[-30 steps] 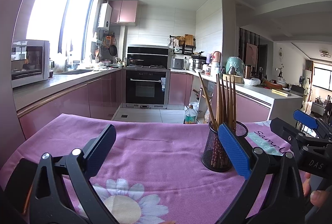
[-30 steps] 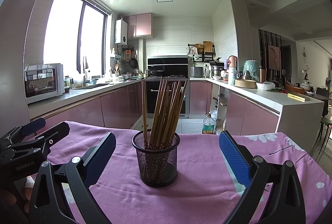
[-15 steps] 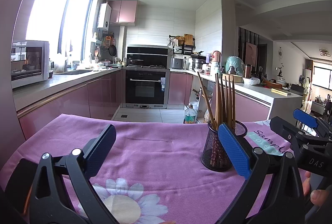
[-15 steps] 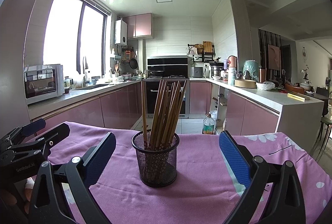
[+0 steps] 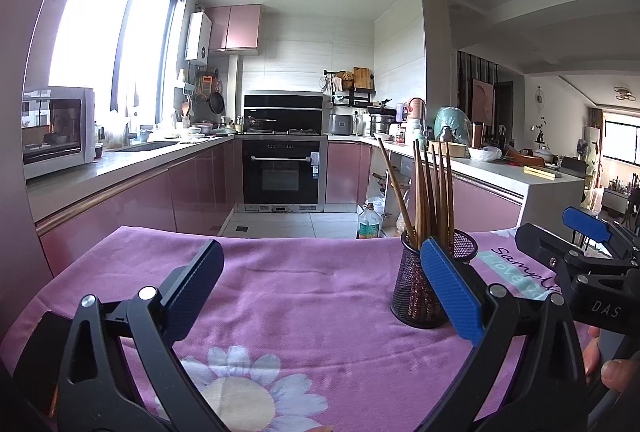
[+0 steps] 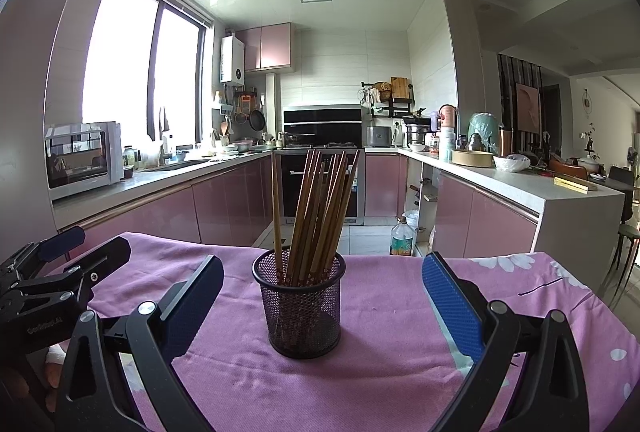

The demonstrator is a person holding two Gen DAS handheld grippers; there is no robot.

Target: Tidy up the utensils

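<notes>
Left wrist view.
- Left gripper (image 5: 320, 288): jaws spread wide, nothing between the pads; it hangs low over the cloth.
- Cloth (image 5: 304, 280): purple, covers the table; white daisy print at near centre, pale printed lettering at right.
- Cup (image 5: 416, 288): black mesh, upright on the cloth, right of centre, partly behind the left gripper's right pad (image 5: 450, 290).
- Chopsticks (image 5: 434, 192): brown bundle standing in the cup, tips up; one leans out to the left.
- Right gripper (image 5: 568, 236): enters from the right edge, beyond and right of the cup, apart from it; jaws released, blue pad visible on the far finger.
- Fingertips (image 5: 614, 372): a person's, at the right edge below that gripper.
- Far: oven (image 5: 282, 176) at centre, microwave (image 5: 56, 130) on the left counter, bottle (image 5: 368, 222) on the floor.

Right wrist view.
- Right gripper (image 6: 322, 306): jaws released and wide, empty.
- Cup (image 6: 302, 316): centred between the two pads, touching neither, a little farther off than the fingertips.
- Chopsticks (image 6: 320, 212): all standing in the cup, fanned slightly to the right; one stick upright at the left.
- Left gripper (image 6: 76, 248): at the left edge, over the cloth's left border, jaws apart, well clear of the cup.
- Cloth (image 6: 380, 312): purple, white flowers at far right.
</notes>
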